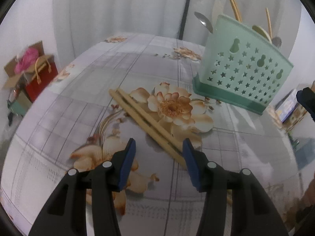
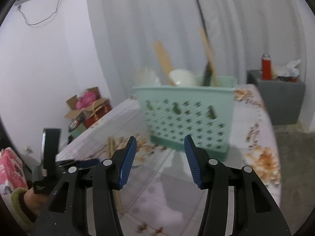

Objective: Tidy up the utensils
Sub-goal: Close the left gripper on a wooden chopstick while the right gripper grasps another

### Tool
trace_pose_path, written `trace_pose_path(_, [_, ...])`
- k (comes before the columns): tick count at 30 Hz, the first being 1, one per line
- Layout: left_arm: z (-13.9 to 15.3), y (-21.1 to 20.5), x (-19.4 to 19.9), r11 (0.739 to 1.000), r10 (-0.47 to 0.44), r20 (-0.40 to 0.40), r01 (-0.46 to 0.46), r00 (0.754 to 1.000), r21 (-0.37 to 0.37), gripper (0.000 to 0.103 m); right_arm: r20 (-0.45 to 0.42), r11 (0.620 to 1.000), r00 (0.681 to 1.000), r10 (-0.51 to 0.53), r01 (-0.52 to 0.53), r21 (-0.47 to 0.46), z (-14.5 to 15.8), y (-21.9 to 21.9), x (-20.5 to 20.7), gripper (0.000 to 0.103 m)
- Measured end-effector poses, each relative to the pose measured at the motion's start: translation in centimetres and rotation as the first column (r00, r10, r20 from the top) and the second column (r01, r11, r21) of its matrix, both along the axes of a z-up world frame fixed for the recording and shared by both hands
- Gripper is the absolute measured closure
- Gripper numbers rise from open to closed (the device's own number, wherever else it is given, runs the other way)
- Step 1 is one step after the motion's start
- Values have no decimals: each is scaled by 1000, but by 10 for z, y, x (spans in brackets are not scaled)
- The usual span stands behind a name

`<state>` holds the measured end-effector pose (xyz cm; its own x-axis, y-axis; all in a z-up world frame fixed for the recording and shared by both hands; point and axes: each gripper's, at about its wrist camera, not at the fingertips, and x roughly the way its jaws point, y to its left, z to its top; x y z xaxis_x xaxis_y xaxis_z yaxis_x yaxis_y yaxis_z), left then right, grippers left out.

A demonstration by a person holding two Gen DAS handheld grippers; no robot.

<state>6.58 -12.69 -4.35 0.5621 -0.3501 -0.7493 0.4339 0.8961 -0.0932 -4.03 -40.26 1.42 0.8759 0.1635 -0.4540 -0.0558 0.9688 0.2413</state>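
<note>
- Wooden chopsticks [image 1: 145,121] lie as a pair on the flowered tablecloth [image 1: 82,102], running diagonally from the centre toward your left gripper [image 1: 159,147].
- Your left gripper has its jaws spread wide and holds nothing; the near ends of the chopsticks pass between its blue pads [image 1: 129,163], close to the right one.
- The green holder [image 1: 244,68] stands upright on the cloth, beyond the chopsticks and to their right.
- The holder contains more chopsticks [image 1: 234,5] and a metal spoon [image 1: 204,22], all projecting above its rim.
- Your right gripper [image 2: 160,144] is also wide open and empty, facing the holder [image 2: 187,114] from the near side.
- The right view is blurred; the holder's contents cannot be identified there.
</note>
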Motion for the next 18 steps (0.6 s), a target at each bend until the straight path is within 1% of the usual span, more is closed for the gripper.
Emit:
trace_pose_path(2, [0, -5, 1, 1000, -11, 15, 10, 1000, 24, 57, -9, 1000, 1000, 18, -18, 1, -4, 7, 1, 55])
trace_pose_path(4, [1, -6, 2, 999, -17, 15, 16, 1000, 29, 64, -18, 1000, 999, 30, -30, 4, -5, 8, 4, 55])
trace_pose_path(5, [1, -6, 2, 999, -22, 18, 22, 1000, 31, 65, -21, 999, 999, 34, -34, 6, -5, 9, 4, 55])
trace_pose_path(6, [1, -4, 1, 999, -28, 18, 28, 999, 30, 69, -24, 999, 999, 38, -38, 7, -5, 10, 5, 55])
trace_pose_path(7, [0, -2, 1, 999, -29, 17, 28, 999, 34, 75, -32, 999, 998, 45, -45, 9, -6, 11, 8, 55])
trace_pose_path(8, [-1, -3, 3, 999, -28, 15, 27, 1000, 40, 78, -39, 999, 998, 52, -52, 9, -7, 12, 10, 55])
trace_pose_path(10, [-2, 2, 0, 997, -27, 35, 24, 999, 73, 88, -60, 997, 995, 74, -74, 9, -10, 18, 14, 55])
trace_pose_path(12, [-3, 6, -1, 997, -22, 38, 19, 999, 81, 91, -91, 995, 991, 95, -96, -3, -15, 24, 20, 55])
trace_pose_path(15, [-2, 20, -1, 998, -8, 19, 7, 1000, 67, 96, -155, 989, 978, 142, -147, -22, -23, 39, 33, 55])
trace_pose_path(18, [-1, 34, 0, 999, 16, -9, -16, 1000, 48, 97, -229, 977, 954, 192, -208, -49, -33, 58, 50, 55])
